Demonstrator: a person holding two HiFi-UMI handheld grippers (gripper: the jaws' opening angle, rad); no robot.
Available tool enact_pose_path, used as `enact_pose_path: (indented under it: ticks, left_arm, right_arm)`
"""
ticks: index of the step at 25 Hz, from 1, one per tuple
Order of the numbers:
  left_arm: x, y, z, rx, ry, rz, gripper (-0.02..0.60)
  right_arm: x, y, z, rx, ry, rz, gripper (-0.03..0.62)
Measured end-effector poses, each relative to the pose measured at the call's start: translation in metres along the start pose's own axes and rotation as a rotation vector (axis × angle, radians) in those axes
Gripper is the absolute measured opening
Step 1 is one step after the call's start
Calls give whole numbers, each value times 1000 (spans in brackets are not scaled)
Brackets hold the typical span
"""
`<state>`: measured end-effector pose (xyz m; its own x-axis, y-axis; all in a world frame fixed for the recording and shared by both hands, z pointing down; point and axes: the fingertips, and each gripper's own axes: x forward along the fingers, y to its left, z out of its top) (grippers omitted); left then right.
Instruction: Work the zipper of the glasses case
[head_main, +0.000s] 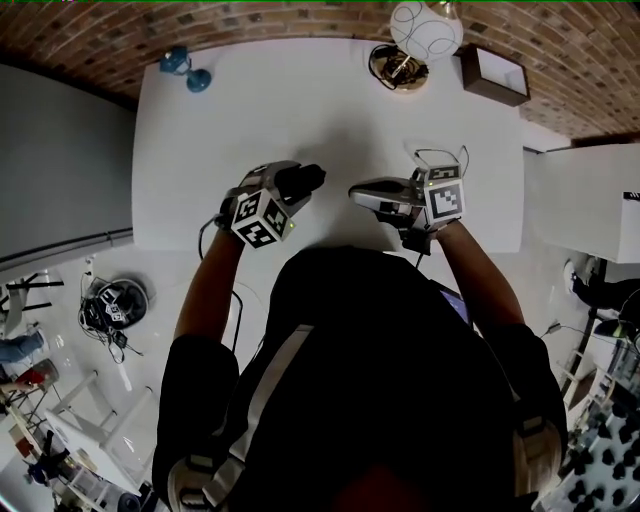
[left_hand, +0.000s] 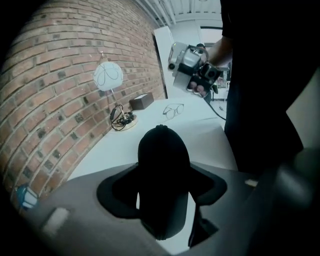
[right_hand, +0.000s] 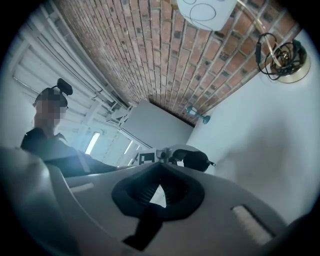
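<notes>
A black oval glasses case (head_main: 302, 181) is held above the white table (head_main: 330, 110), with my left gripper (head_main: 288, 192) shut on its sides. In the left gripper view the case (left_hand: 163, 150) stands upright between the dark pads and fills the gap. My right gripper (head_main: 357, 192) points left at the case from a short way off, jaws shut and nothing between them. Its closed tips (right_hand: 161, 167) show in the right gripper view, with the case (right_hand: 196, 160) just beyond and apart from them. A pair of thin-framed glasses (left_hand: 173, 110) lies on the table.
Along the brick wall stand a white globe lamp (head_main: 425, 28), a coil of cable on a round base (head_main: 398, 68), a brown box (head_main: 493, 73) and a small blue object (head_main: 185, 70). The table's front edge runs just below both grippers.
</notes>
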<state>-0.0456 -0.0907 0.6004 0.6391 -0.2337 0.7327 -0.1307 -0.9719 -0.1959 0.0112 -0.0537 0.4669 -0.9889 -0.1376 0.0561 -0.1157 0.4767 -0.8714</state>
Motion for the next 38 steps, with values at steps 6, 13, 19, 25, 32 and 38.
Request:
enact_pose_path:
  ticks: [6, 13, 19, 25, 32, 38]
  left_arm:
    - [30, 5, -8, 18, 75, -27, 275]
    - [49, 7, -3, -46, 77, -40, 299]
    - [51, 7, 1, -54, 73, -51, 322]
    - [43, 4, 8, -68, 53, -54, 324]
    - [19, 6, 3, -167, -2, 7, 322]
    - [-20, 27, 9, -367, -150, 136, 249]
  right_arm:
    - [-23, -10, -2, -55, -55, -118, 3]
    - [-49, -30, -5, -90, -92, -207, 3]
    - [-49, -33, -3, -128, -60, -235, 3]
    - [-47, -37, 7, -142, -50, -228, 3]
    - [-41, -46, 15, -205, -53, -285, 3]
    - [-48, -55, 35, -384, -114, -444, 3]
